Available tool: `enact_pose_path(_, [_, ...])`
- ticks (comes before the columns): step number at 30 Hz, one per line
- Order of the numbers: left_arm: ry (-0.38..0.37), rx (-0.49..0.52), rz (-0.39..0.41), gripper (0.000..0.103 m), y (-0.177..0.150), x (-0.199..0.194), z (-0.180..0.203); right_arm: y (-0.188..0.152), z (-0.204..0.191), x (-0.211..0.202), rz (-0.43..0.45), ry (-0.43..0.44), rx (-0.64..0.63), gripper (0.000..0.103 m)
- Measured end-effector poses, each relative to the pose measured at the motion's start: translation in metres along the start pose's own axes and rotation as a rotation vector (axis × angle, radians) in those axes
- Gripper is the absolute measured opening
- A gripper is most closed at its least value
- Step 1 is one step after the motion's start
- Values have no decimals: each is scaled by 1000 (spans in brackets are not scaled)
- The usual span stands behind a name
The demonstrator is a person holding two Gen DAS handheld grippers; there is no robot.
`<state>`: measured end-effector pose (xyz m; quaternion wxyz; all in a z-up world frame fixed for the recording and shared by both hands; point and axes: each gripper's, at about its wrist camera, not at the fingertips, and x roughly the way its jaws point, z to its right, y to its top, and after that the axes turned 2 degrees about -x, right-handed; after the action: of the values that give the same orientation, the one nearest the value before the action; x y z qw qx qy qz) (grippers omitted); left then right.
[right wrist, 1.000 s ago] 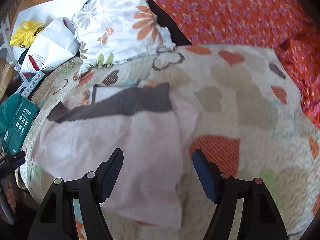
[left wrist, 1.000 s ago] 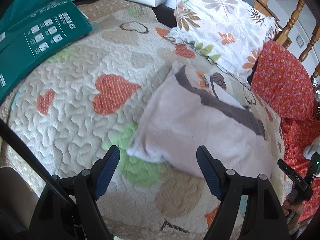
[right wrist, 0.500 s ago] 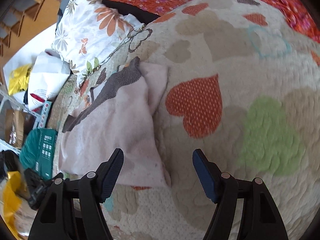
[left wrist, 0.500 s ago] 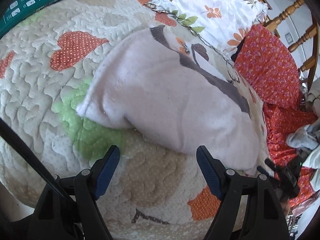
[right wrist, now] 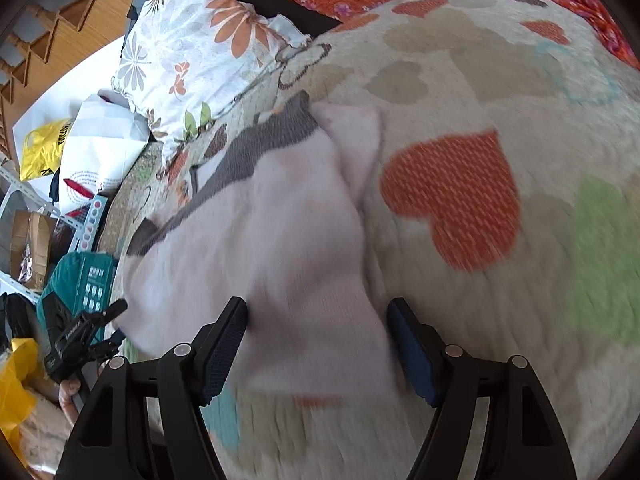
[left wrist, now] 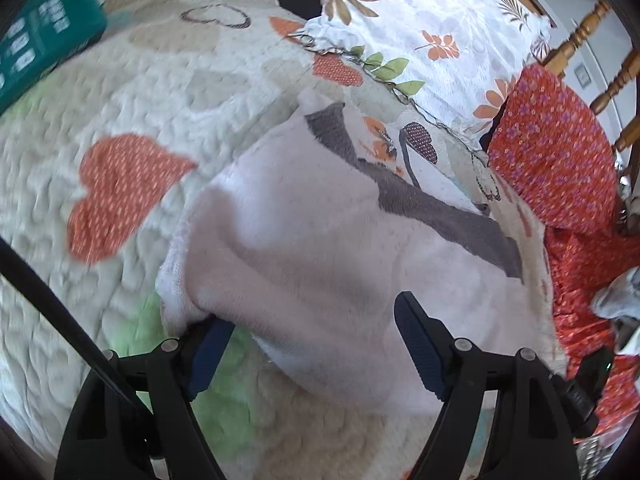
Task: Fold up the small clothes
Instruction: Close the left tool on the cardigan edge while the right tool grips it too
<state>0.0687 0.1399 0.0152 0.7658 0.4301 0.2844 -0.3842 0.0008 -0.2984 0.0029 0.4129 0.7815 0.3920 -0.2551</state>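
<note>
A pale pink garment (left wrist: pixel 320 248) with a grey band lies on the heart-patterned quilt (left wrist: pixel 120 120). My left gripper (left wrist: pixel 312 356) is open, its jaws straddling the garment's near left corner, and the left finger (left wrist: pixel 208 348) touches the cloth edge. In the right wrist view the garment (right wrist: pixel 272 240) lies between the open jaws of my right gripper (right wrist: pixel 316 348) at its near right corner. The left gripper also shows in the right wrist view (right wrist: pixel 80 332) at the far left.
A floral pillow (left wrist: pixel 432 40) lies behind the garment. Red flowered fabric (left wrist: pixel 560 168) lies to the right. A green box (left wrist: pixel 36 44) sits at the far left. White and yellow bags (right wrist: pixel 92 148) and wooden chairs (left wrist: pixel 592 40) stand beyond the bed.
Both grippers have moved forward and down onto the garment's near edge. Their open jaws now straddle the cloth at each corner. The jaws have not closed.
</note>
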Motion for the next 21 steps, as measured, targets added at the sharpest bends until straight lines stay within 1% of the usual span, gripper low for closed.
enact_pose_path(1, [0, 5, 1, 83, 2, 3, 0, 5, -4, 6, 10, 5, -8, 78])
enact_pose_path(3, [6, 5, 4, 85, 5, 9, 1, 13, -12, 19, 24, 7, -24, 78])
enact_pose_path(5, [37, 19, 8, 86, 6, 15, 6, 15, -20, 26, 41, -12, -48, 77])
enact_pose_path(6, [62, 40, 0, 83, 6, 17, 11, 14, -25, 29, 50, -33, -67, 70])
enact_pose_path(7, [72, 53, -2, 50, 6, 17, 15, 15, -31, 32, 58, -66, -90, 46])
enact_pose_path(8, [64, 59, -21, 27, 6, 19, 18, 15, -33, 34, 52, -68, -99, 34])
enact_pose_path(9, [34, 48, -50, 19, 7, 19, 19, 16, -33, 35, 27, -34, -85, 27])
enact_pose_path(10, [43, 30, -36, 18, 7, 14, 21, 18, -30, 33, 16, -8, -60, 23])
enact_pose_path(12, [50, 42, -20, 17, 4, 3, 29, 21, -24, 24, 9, 35, -28, 22])
enact_pose_path(14, [51, 50, -23, 17, -3, -8, 37, 21, -22, 17, 7, 53, -15, 21])
enact_pose_path(18, [33, 47, -37, 16, -26, -33, 45, 11, -17, -2, -14, 45, -17, 21])
enact_pose_path(21, [13, 42, -55, 17, -47, -47, 49, -2, -8, -22, -39, 29, -24, 21])
